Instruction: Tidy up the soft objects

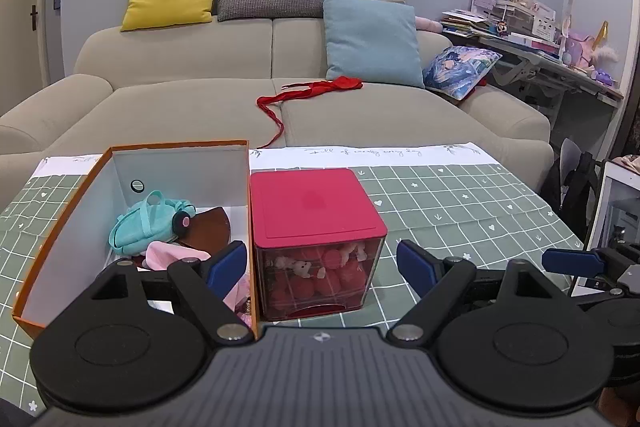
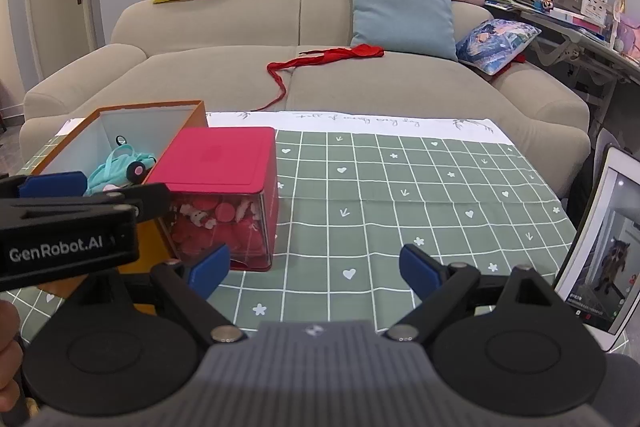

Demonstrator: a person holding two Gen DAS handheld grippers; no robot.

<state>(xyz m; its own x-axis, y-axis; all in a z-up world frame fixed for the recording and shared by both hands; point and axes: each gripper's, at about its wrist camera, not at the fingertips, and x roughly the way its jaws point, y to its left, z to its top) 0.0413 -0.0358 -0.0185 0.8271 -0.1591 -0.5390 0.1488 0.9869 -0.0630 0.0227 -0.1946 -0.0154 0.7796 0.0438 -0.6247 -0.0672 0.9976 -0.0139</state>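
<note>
Both tongs hang spread wide and carry nothing: the left tongs (image 1: 322,265) sit low over the near edge of the bench (image 1: 460,203), straddling the red-lidded box (image 1: 318,211), while the right tongs (image 2: 314,267) hover over bare checked cloth to its right. The soft things already gathered lie in the open orange box (image 1: 72,211), which touches the red-lidded box on its left side: a teal cloth bag (image 1: 140,225), a pink fabric piece (image 1: 172,255) and something dark brown beneath them. Small plush toys show through the clear wall of the red-lidded box. On the bench itself no loose soft item can be seen, so the sorting looks close to finished or paused between picks. The one stray candidate is the red cloth strip (image 2: 320,61) draped over the sofa (image 2: 224,75) seat, well apart from both boxes. If that belongs to the task, the next move calls for a long reach past the far bench edge, a pinch on the bunched end rather than the trailing tail, and a carry back over the orange box's rim
</note>
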